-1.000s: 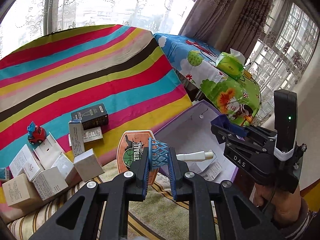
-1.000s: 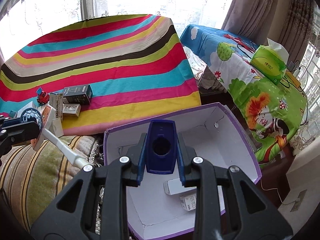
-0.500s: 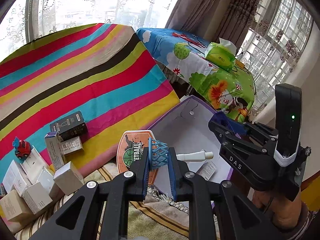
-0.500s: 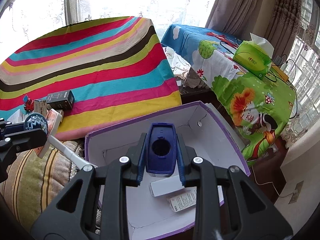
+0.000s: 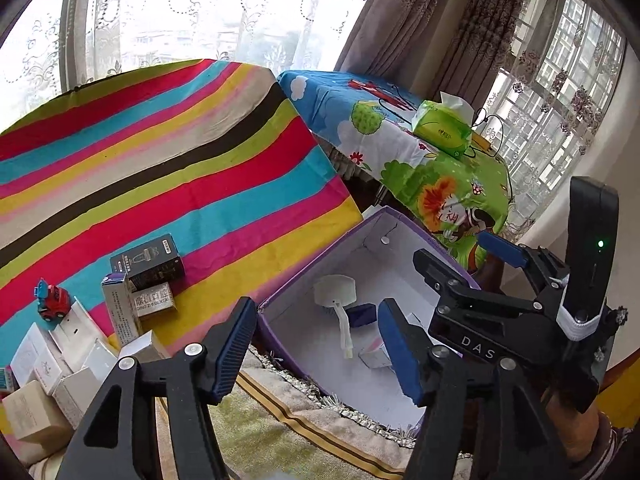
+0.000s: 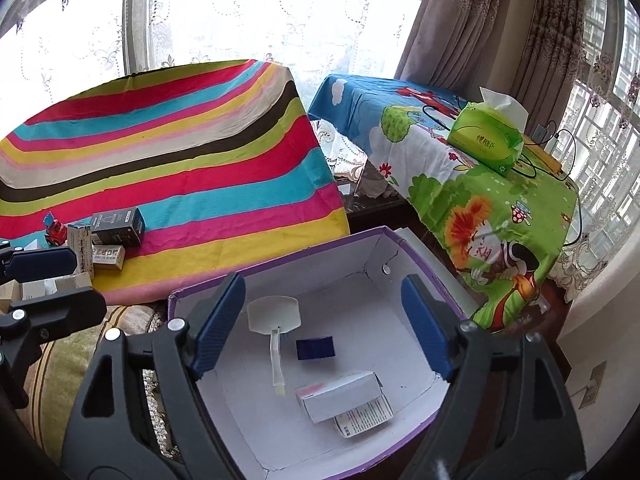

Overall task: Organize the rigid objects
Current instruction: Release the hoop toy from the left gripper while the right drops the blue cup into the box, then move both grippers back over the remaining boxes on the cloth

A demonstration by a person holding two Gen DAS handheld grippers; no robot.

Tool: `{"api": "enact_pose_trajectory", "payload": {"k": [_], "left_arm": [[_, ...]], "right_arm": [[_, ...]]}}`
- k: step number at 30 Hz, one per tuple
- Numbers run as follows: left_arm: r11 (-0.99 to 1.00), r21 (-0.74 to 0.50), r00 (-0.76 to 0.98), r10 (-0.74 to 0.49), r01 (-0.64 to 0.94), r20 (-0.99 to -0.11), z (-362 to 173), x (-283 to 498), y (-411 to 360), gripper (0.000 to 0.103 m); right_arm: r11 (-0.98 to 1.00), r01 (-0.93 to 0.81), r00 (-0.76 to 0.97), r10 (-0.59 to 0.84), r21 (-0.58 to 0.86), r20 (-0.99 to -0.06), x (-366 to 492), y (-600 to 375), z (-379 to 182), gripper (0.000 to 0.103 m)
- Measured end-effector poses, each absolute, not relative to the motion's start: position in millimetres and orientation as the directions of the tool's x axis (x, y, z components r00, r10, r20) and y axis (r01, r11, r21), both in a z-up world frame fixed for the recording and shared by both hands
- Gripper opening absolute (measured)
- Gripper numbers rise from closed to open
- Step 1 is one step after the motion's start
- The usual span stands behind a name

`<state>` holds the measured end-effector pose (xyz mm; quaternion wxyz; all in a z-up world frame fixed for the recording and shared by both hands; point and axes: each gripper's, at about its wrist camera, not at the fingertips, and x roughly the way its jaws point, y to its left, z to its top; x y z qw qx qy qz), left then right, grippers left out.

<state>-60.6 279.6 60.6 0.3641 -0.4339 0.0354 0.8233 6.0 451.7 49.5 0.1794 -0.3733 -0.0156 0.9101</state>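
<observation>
purple-rimmed box [image 6: 384, 236] below both hand-held grippers; white hoop toy [image 6: 274, 316] and blue block [image 6: 315, 347] lie inside. left hand-held gripper [image 5: 316, 344] and right hand-held gripper [image 6: 320, 328] opening, nothing between jaws. drop step finishing; next, reach small boxes [image 5: 136, 280] left of left hand-held gripper.

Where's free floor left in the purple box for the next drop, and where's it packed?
Purple box: bare along the far wall and right side, and in the near left corner. Its middle is taken: toy hoop, blue piece, white carton. The striped cloth is bare up top; its lower left is packed with small boxes.
</observation>
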Motion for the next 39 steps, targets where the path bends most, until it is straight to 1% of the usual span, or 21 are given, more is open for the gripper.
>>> {"api": "enact_pose_trajectory", "payload": {"k": [3, 6, 8, 11, 16, 18, 21, 24, 27, 35, 39], "left_arm": [[-0.758, -0.237, -0.397, 0.549, -0.608, -0.736, 66, -62, 267, 0.068], [-0.792, -0.171, -0.457, 0.498, -0.586, -0.737, 71, -60, 254, 0.069], [-0.822, -0.128, -0.506, 0.456, -0.555, -0.732, 74, -59, 241, 0.070], [-0.856, -0.117, -0.552, 0.424, -0.504, -0.718, 78, -61, 215, 0.075], [-0.897, -0.074, -0.631, 0.364, -0.436, -0.685, 76, -59, 173, 0.075], [-0.905, -0.068, -0.639, 0.349, -0.420, -0.686, 73, -59, 157, 0.075], [-0.905, -0.140, -0.617, 0.380, -0.401, -0.689, 70, -59, 131, 0.075], [-0.907, -0.184, -0.598, 0.392, -0.379, -0.699, 64, -58, 109, 0.075], [-0.920, -0.183, -0.600, 0.368, -0.347, -0.711, 59, -55, 92, 0.075], [-0.938, -0.248, -0.584, 0.345, -0.242, -0.735, 44, -57, 47, 0.075], [-0.943, -0.274, -0.573, 0.333, -0.189, -0.749, 36, -59, 28, 0.075]], "right_arm": [[-0.932, -0.323, -0.675, 0.350, -0.167, -0.650, 8, 447, 55, 0.094], [-0.942, -0.304, -0.692, 0.319, -0.139, -0.647, 9, 441, 61, 0.095], [-0.959, -0.264, -0.701, 0.261, -0.099, -0.663, 7, 436, 62, 0.095], [-0.971, -0.226, -0.708, 0.220, -0.081, -0.671, 5, 425, 62, 0.095], [-0.989, -0.146, -0.720, 0.132, -0.038, -0.681, 4, 407, 59, 0.095], [-0.992, -0.122, -0.717, 0.103, -0.021, -0.690, 3, 402, 59, 0.095], [-0.995, -0.095, -0.703, 0.067, 0.001, -0.708, -2, 395, 56, 0.095], [-0.999, -0.050, -0.688, 0.035, -0.001, -0.725, -5, 382, 53, 0.095], [-1.000, -0.018, -0.670, 0.015, -0.004, -0.742, -9, 369, 49, 0.095], [-0.995, 0.093, -0.616, -0.074, 0.021, -0.784, -23, 330, 39, 0.095], [-0.990, 0.144, -0.594, -0.094, 0.009, -0.799, -31, 307, 36, 0.095]]}}
